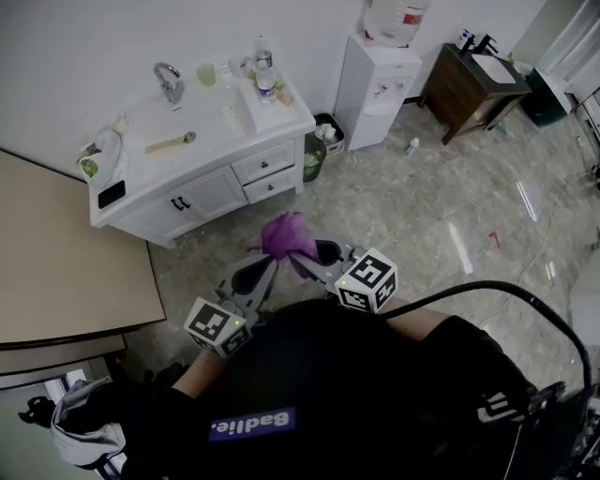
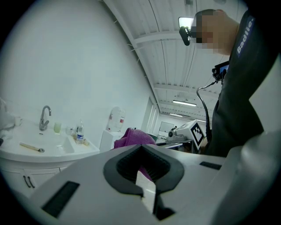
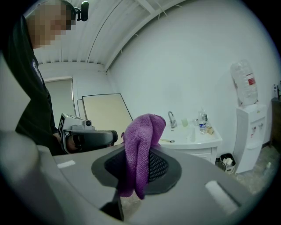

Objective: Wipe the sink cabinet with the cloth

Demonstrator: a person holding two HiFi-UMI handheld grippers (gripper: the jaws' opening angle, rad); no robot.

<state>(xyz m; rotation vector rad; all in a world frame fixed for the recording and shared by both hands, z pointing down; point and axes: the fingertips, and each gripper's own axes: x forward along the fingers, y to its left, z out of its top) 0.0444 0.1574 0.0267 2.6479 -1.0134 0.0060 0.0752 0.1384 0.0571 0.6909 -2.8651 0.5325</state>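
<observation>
Head view: white sink cabinet (image 1: 202, 192) sits upper left; on its top are a faucet (image 1: 169, 82), a pale green cup (image 1: 206, 73) with contents unclear, a small clear bottle (image 1: 265, 82), a long-handled brush (image 1: 171, 142) and a black object (image 1: 112, 194) at the near left corner; just right of the cabinet a green bin (image 1: 314, 157), fill not readable; behind it a black bin (image 1: 330, 131) holding crumpled white waste; then a white water dispenser (image 1: 370, 89) with a jug (image 1: 394, 19) on top; a dark wood vanity (image 1: 469, 89) upper right; a small bottle (image 1: 412, 145) lies on the marble floor; a beige panel (image 1: 66, 262) fills the left edge.

Purple cloth (image 1: 286, 234) is frame centre, well apart from the cabinet, bunched above both gripper tips; right gripper (image 1: 319, 255) is clenched on it; in the right gripper view the cloth (image 3: 140, 149) drapes over and down between the jaws; left gripper (image 1: 267, 267) has its jaws drawn together, the cloth (image 2: 131, 137) showing just past its tips; whether it pinches any fabric is unclear; open floor lies between the grippers and the cabinet front.
</observation>
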